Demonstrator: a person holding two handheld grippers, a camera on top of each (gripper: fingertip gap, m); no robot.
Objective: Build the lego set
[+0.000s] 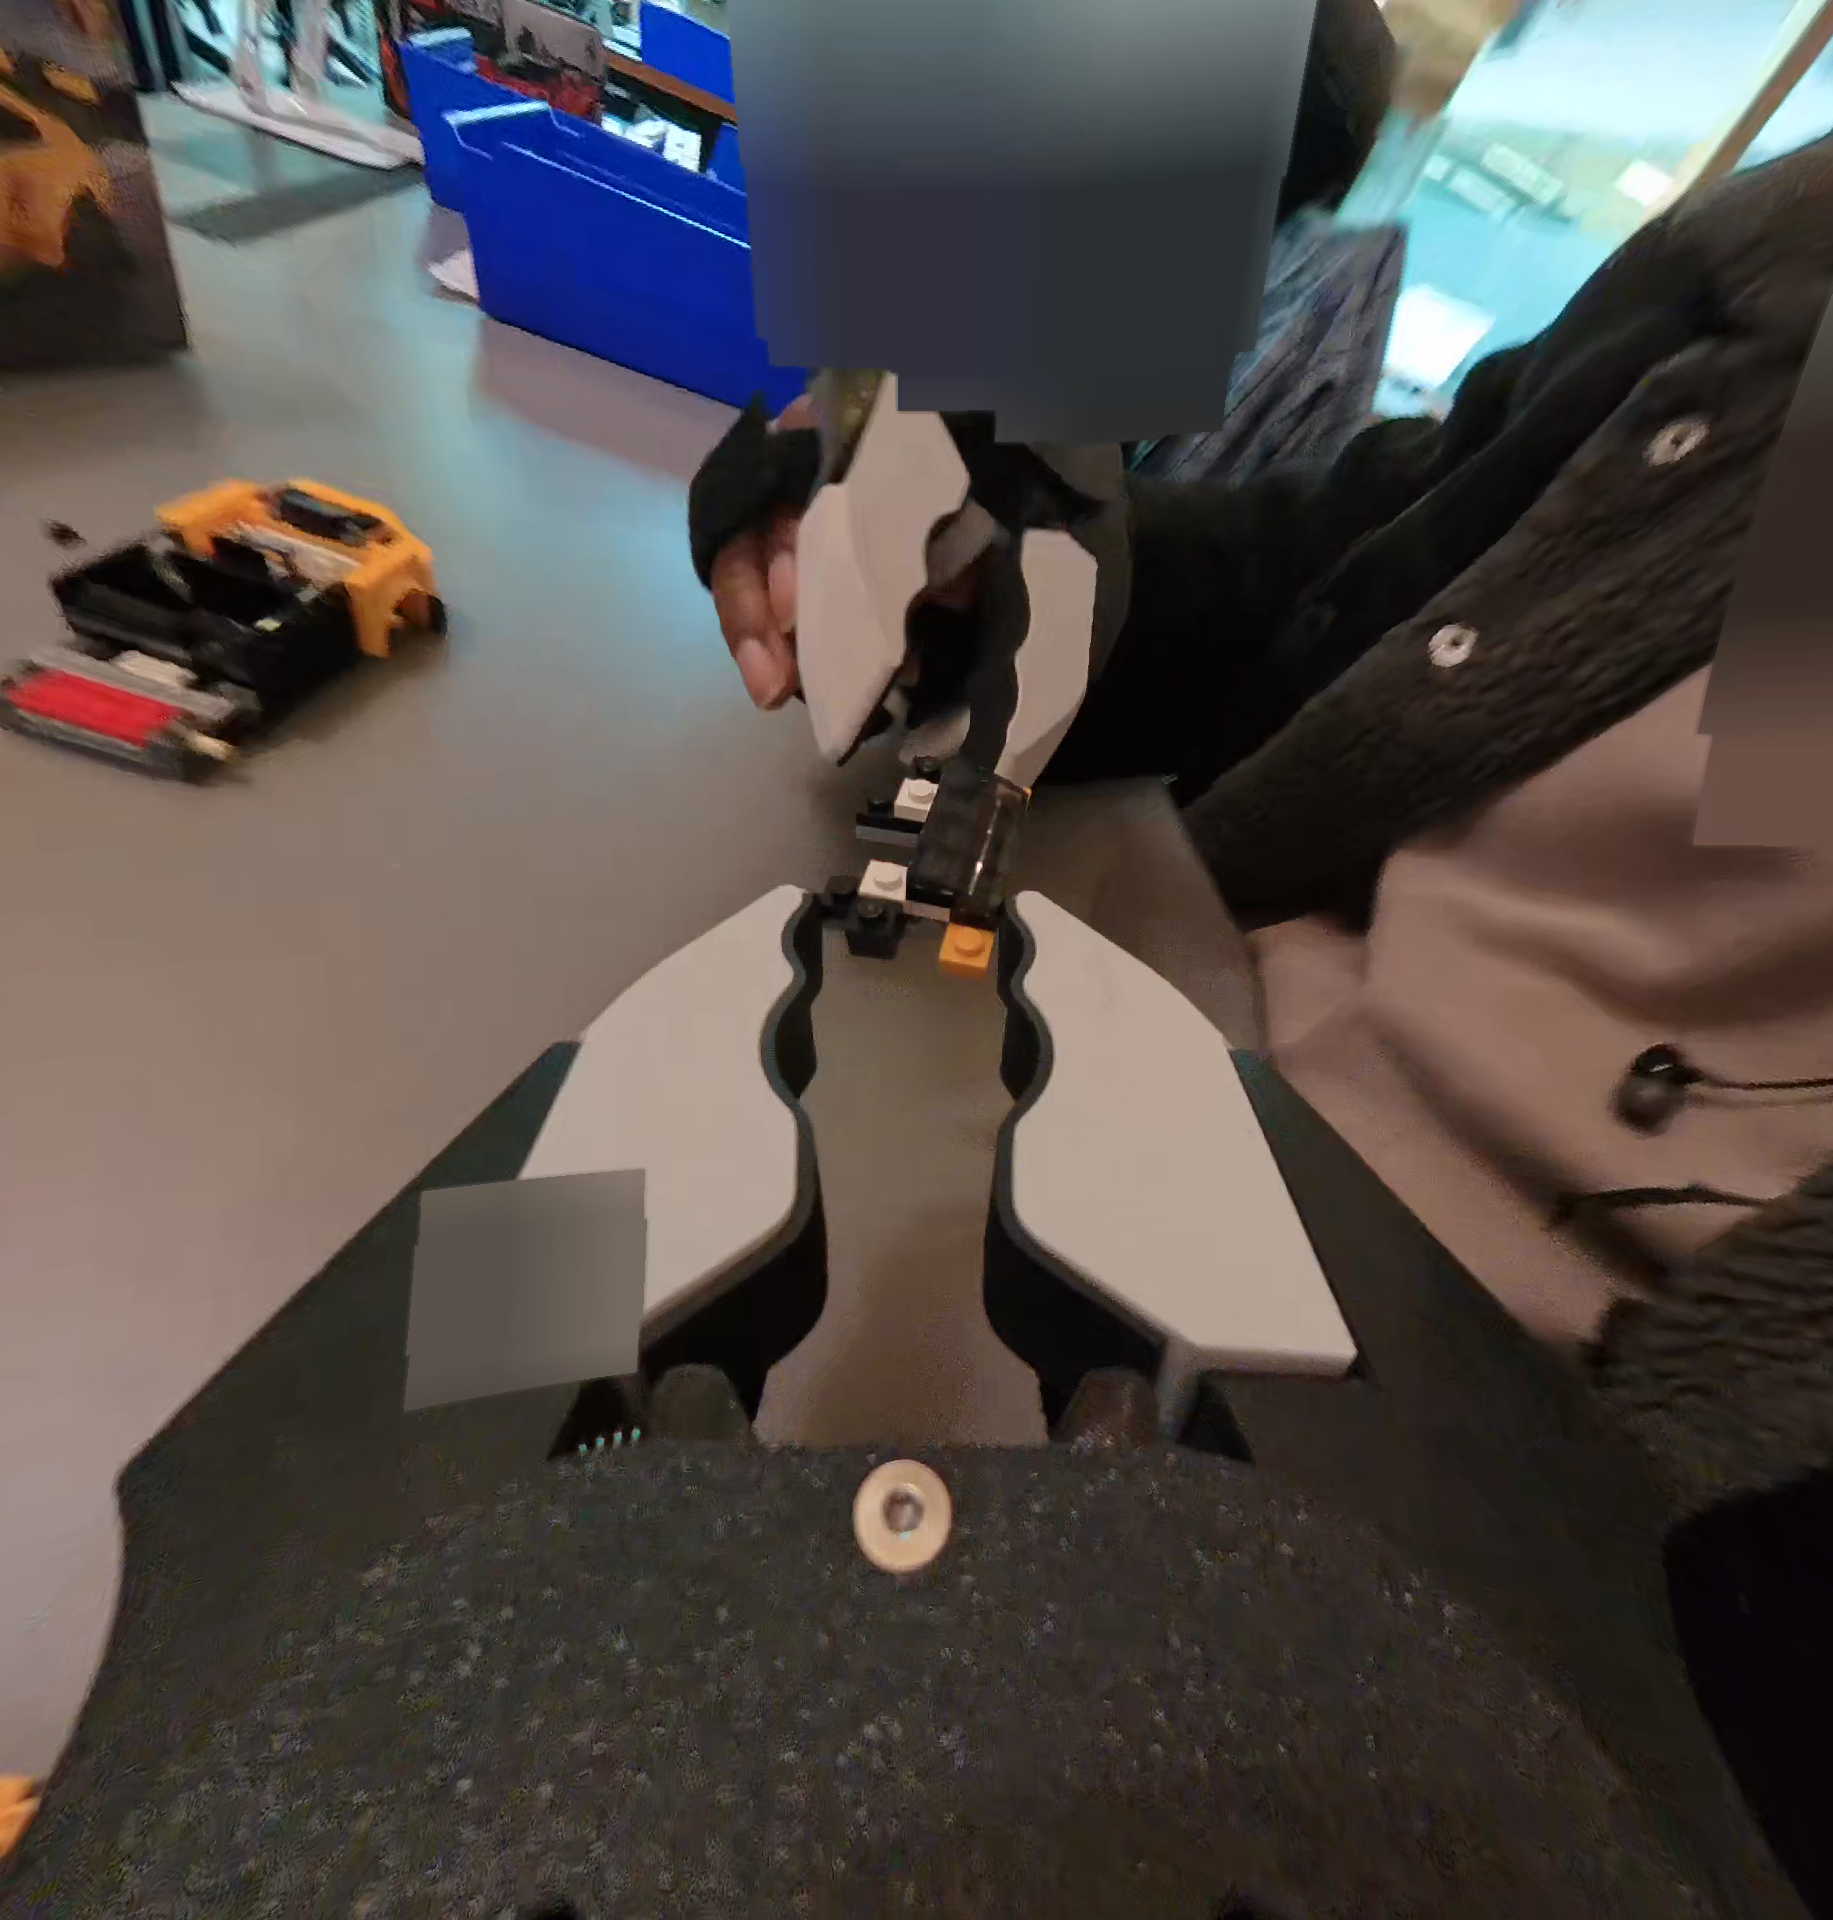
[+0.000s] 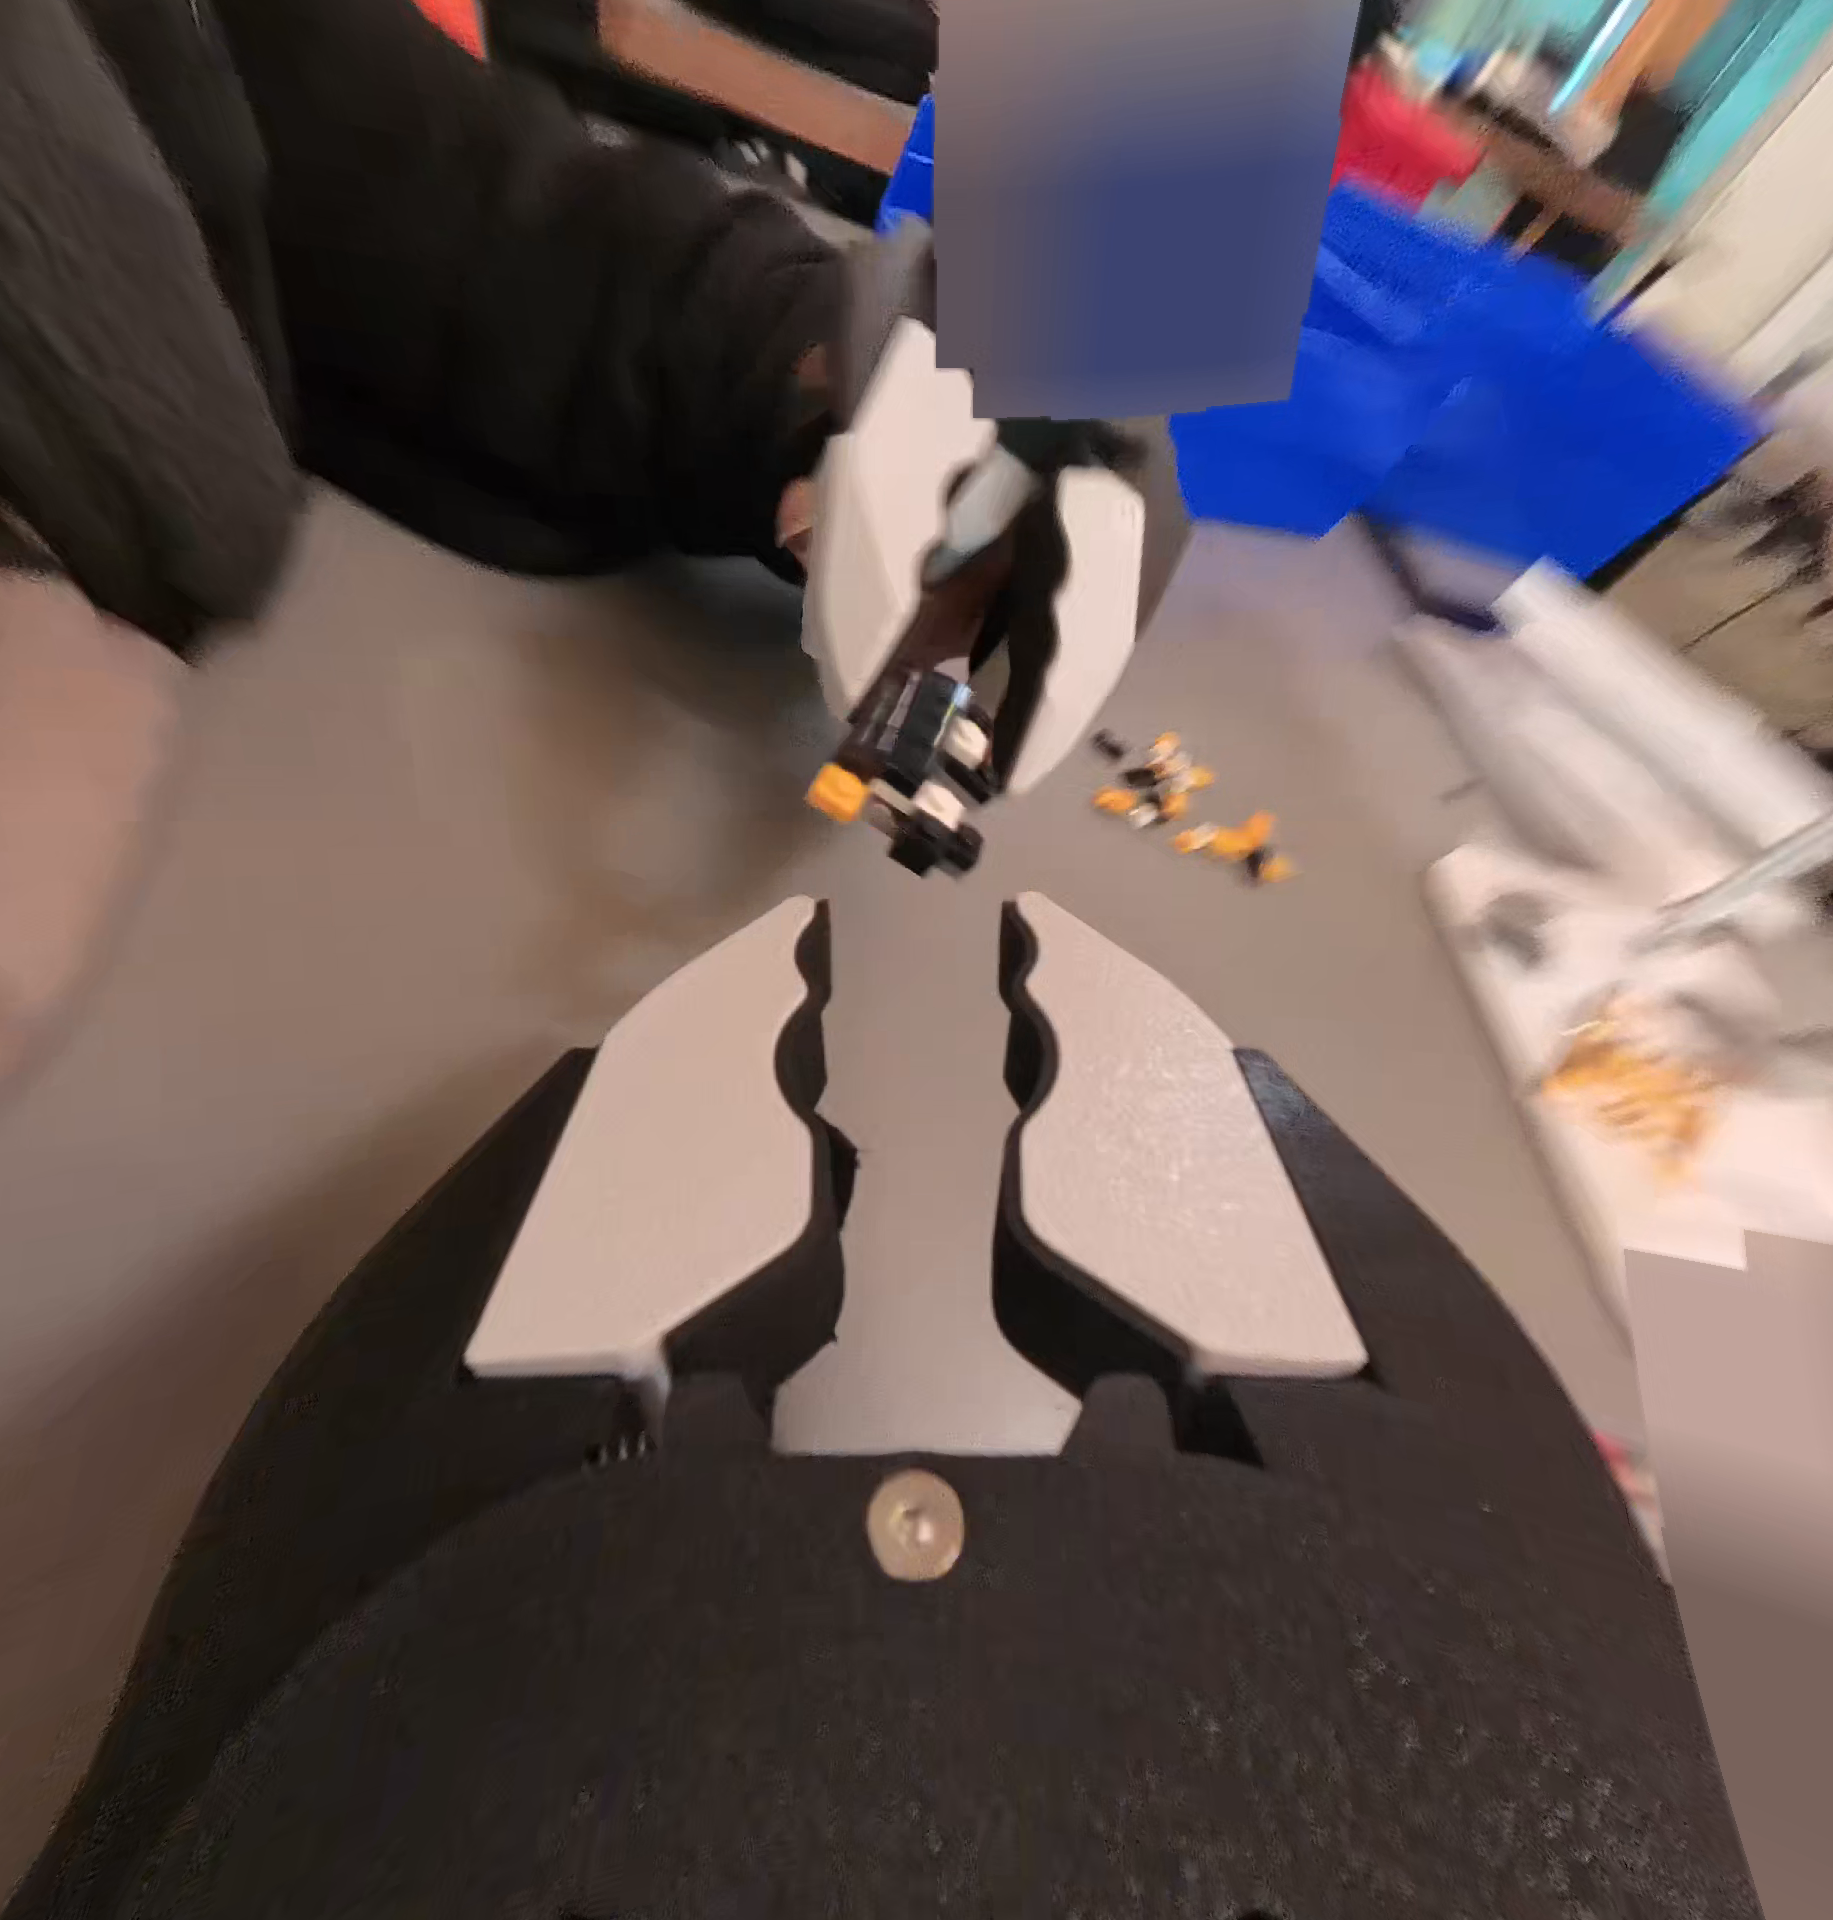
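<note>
1. Workpiece. The sub-assembly point(image 1: 891, 883) is a small cluster of black, white and grey pieces, with a smoked clear piece point(image 1: 969, 842) on one side and an orange piece point(image 1: 966, 951) at the near corner. It sits between the tips of the left gripper point(image 1: 912, 914). In the right wrist view it appears to be held clear of the table point(image 1: 476, 935).

2. Tool state. I read the left gripper as clamped on the sub-assembly, with the fingers bearing on its two sides. The right gripper point(image 2: 912, 904) is spread and empty. Its tips are just short of the far end of the sub-assembly.

3. Surroundings. The part-built car point(image 1: 237, 613) lies well apart on the table. Loose pieces point(image 2: 1182, 810) are scattered beyond the grippers. A blue bin point(image 1: 600, 229) stands at the back.

4. Hazards, as I judge them.
- The grip covers only the near end. A push from the right gripper could pivot the sub-assembly out of the fingers.
- A harder squeeze could pop the orange piece or the clear piece off its studs.
- The right wrist view is blurred, so alignment is uncertain. An off-axis approach could split the cluster.
- A dropped part could land among the loose pieces and be hard to find.
</note>
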